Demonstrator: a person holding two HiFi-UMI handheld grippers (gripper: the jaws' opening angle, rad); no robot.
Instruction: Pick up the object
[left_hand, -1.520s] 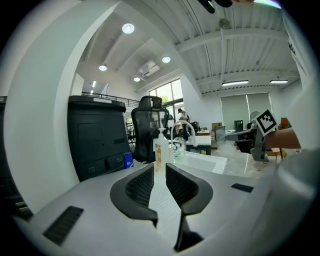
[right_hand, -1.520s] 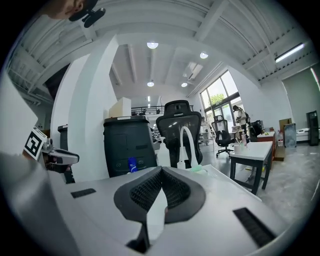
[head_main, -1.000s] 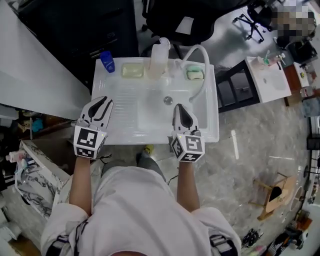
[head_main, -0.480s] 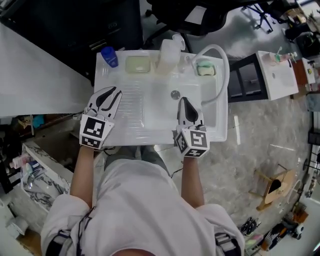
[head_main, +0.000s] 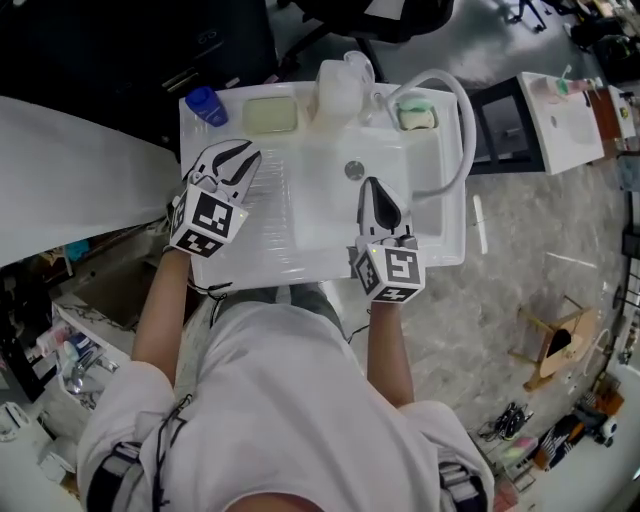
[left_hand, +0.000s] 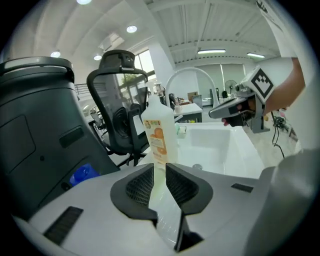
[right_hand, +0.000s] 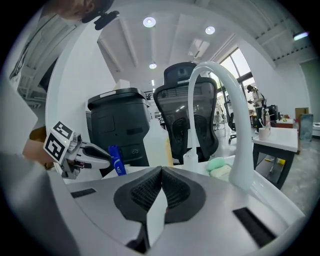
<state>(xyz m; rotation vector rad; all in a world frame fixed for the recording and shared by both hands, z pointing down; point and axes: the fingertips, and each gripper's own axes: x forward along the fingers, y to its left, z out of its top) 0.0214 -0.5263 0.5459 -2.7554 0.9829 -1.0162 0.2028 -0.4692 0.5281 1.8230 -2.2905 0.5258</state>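
One white bottle stands upright on the back ledge of the sink, nothing holding it.
It sits between a yellow soap and the arched tap; a green soap lies beyond, and a second, blue bottle stands at the left corner. The left hand-held gripper, jaws slightly apart, hangs over the ribbed drainboard, aimed at the white bottle but apart from it. The right hand-held gripper, jaws together, hangs over the basin.

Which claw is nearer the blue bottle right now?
Left. The left claw hovers just short of the blue bottle; the right claw is over the basin, farther off to the side.
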